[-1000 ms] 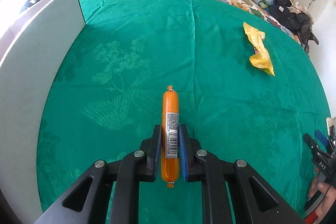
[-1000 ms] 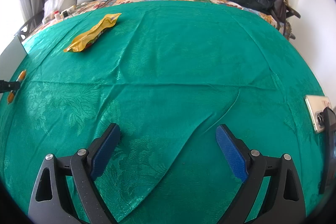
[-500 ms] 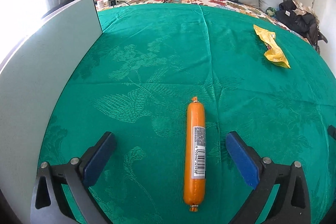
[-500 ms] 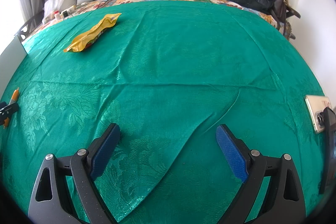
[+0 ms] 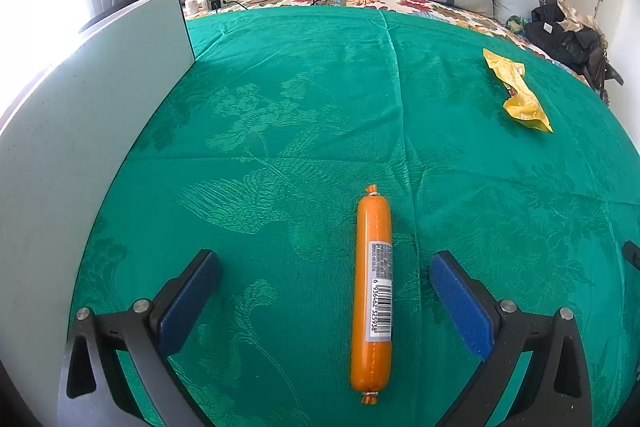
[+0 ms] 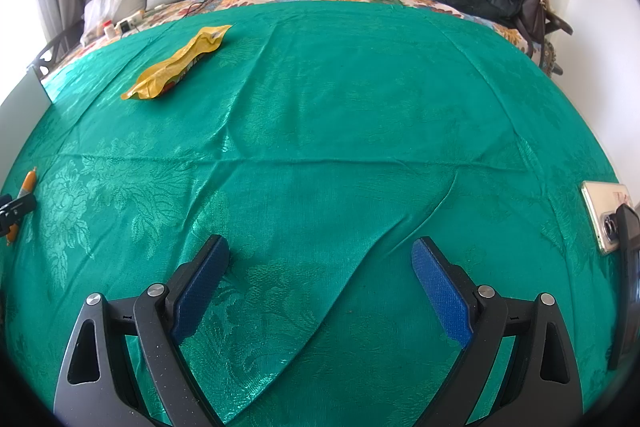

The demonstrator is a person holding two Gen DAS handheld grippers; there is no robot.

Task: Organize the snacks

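Both hand-held grippers are spread wide: left [image 5: 324, 273] around the sausage [image 5: 372, 291], right [image 6: 320, 259] holding nothing. The phone [image 6: 606, 217] is partly hidden.

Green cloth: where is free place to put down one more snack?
Green cloth lies bare between the yellow packet and the phone, ahead of the right gripper. The strip between grey board and sausage is narrower.
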